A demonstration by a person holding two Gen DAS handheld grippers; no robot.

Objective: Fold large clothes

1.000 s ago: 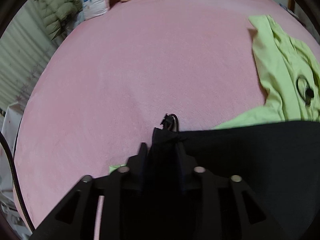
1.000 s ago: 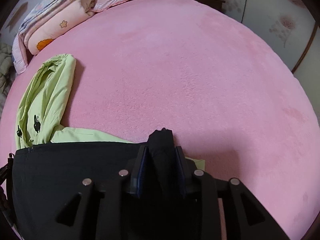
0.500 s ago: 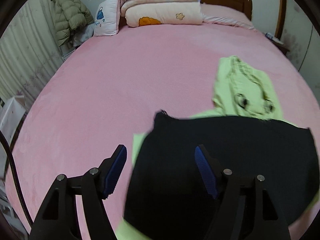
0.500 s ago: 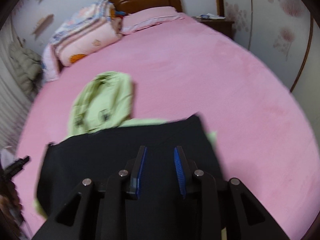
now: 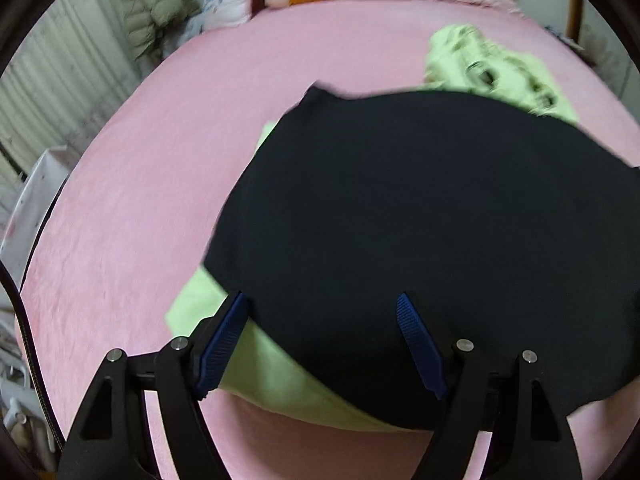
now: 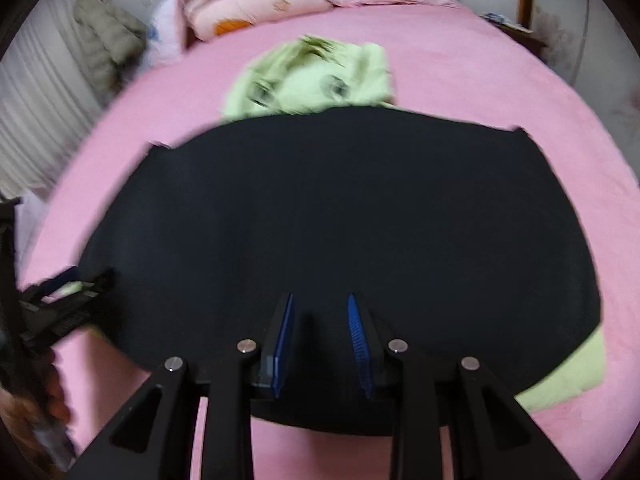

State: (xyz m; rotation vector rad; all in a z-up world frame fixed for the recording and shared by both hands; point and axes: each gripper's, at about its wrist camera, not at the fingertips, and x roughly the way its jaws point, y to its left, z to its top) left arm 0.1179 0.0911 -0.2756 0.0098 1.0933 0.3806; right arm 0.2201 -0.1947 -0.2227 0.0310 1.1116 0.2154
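A black garment (image 5: 420, 208) lies folded flat on the pink bed (image 5: 160, 160), over a light green garment (image 5: 272, 376) whose hood (image 5: 492, 68) sticks out at the far side. It also shows in the right wrist view (image 6: 340, 216), with the green hood (image 6: 316, 76) beyond. My left gripper (image 5: 322, 308) is wide open above the black garment's near left edge, holding nothing. My right gripper (image 6: 320, 310) is narrowly open above its near edge, empty. The left gripper shows at the left of the right wrist view (image 6: 60, 304).
Folded quilts and pillows (image 6: 256, 4) are stacked at the headboard. A padded jacket (image 5: 152, 12) hangs at the far left by a curtain. A nightstand (image 6: 516, 32) stands at the far right. Pink bed surface surrounds the garments.
Both grippers let go of the black garment's corners, opened and pulled back toward me and upward. The black garment now lies spread over the green one.
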